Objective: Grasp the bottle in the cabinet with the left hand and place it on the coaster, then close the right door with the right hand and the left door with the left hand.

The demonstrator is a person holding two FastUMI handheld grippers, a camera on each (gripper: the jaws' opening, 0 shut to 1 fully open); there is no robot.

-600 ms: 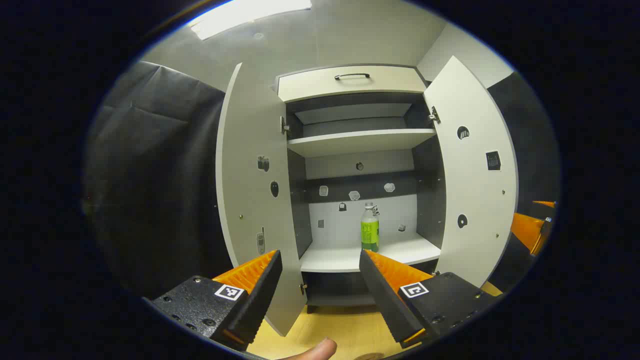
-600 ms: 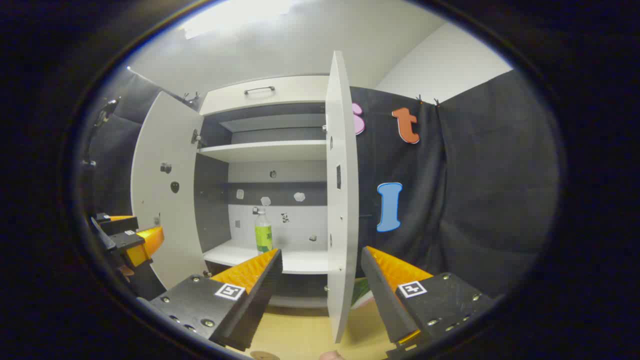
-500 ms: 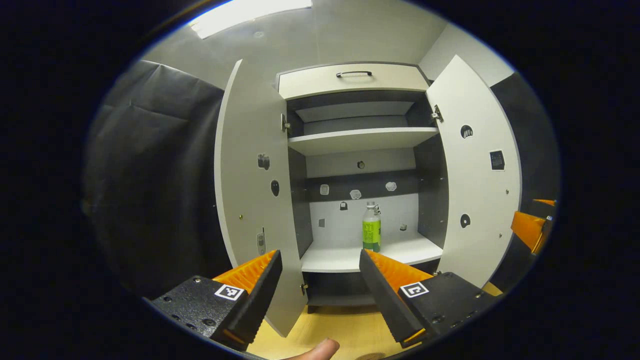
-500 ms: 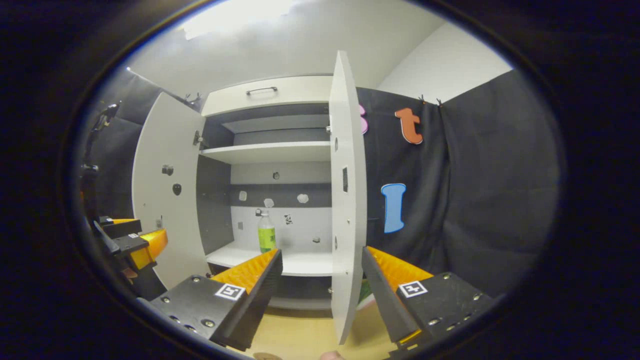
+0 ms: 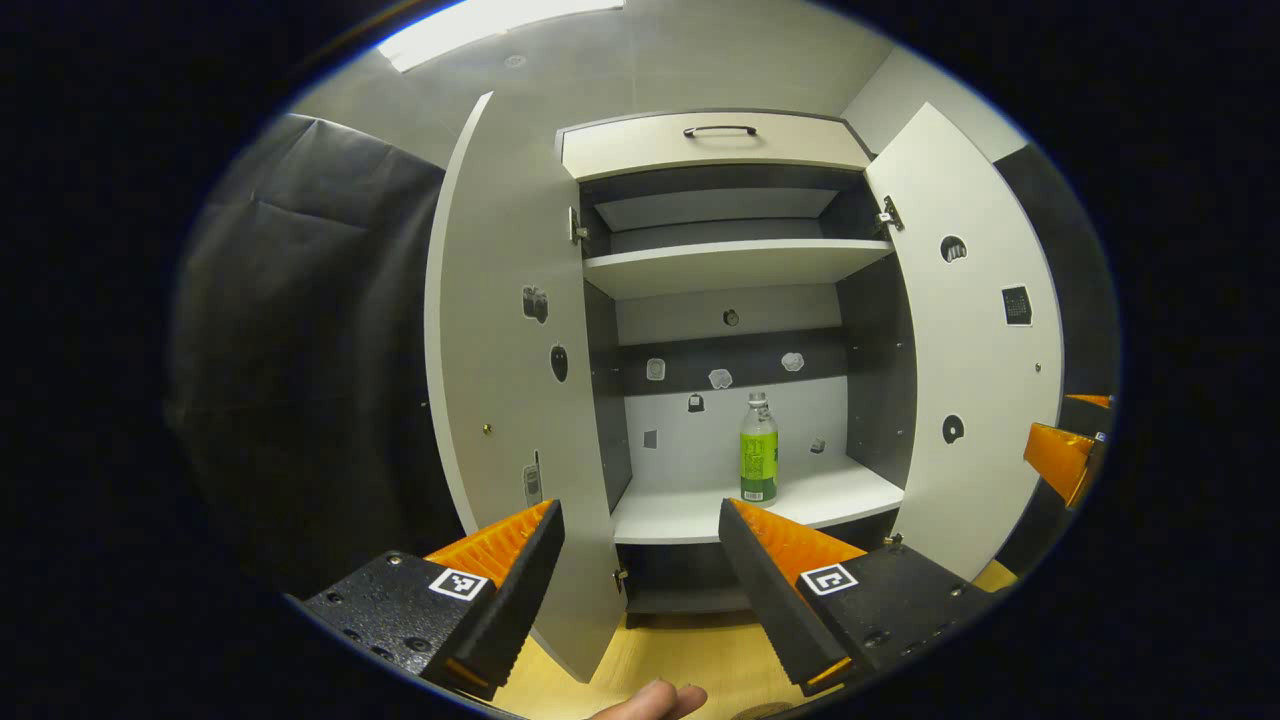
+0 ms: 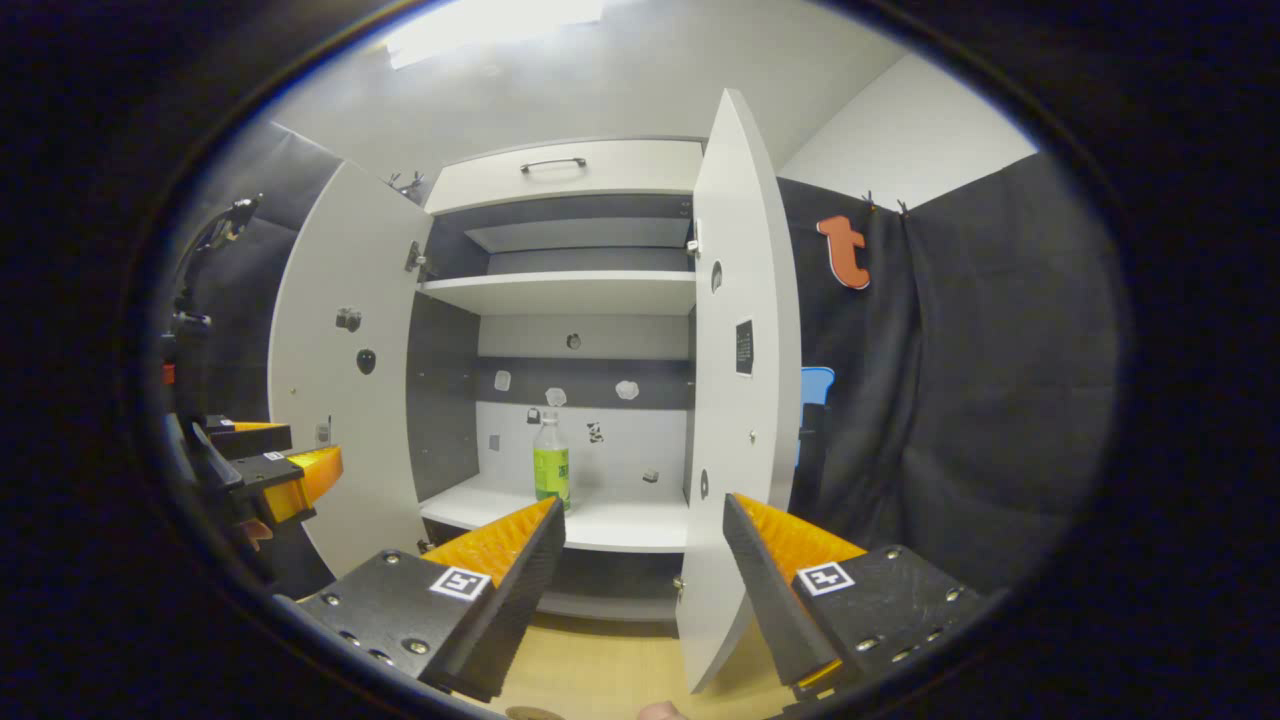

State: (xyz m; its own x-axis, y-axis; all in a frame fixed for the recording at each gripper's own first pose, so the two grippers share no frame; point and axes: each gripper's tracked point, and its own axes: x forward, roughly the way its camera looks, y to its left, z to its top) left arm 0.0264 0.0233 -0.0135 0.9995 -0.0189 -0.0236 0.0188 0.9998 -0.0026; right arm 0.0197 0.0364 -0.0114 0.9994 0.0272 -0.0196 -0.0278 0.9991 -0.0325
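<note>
A clear bottle [image 5: 759, 449] with a green label stands upright on the lower shelf [image 5: 760, 506] of the white cabinet; in the right gripper view the bottle [image 6: 551, 461] stands left of centre on that shelf. Both doors are swung wide: the left door [image 5: 500, 380] and the right door [image 5: 965, 340], whose edge faces me as the right door [image 6: 740, 380] in the right gripper view. My left gripper [image 5: 640, 520] is open, short of the shelf and apart from the bottle. My right gripper [image 6: 645, 515] is open too, holding nothing. The left gripper [image 6: 270, 475] also appears at the far left.
An upper shelf [image 5: 735, 265] and a drawer with a dark handle [image 5: 718, 131] sit above. Small stickers dot the back panel and door insides. A wooden table top [image 5: 690, 660] lies below, with a fingertip [image 5: 650, 700] at the bottom edge. Black cloth [image 6: 950, 400] hangs right of the cabinet.
Both views have drawn a little closer to the cabinet and shifted. The bottle now sits lower and further right in the left gripper view. The right door shows more of its inner face.
</note>
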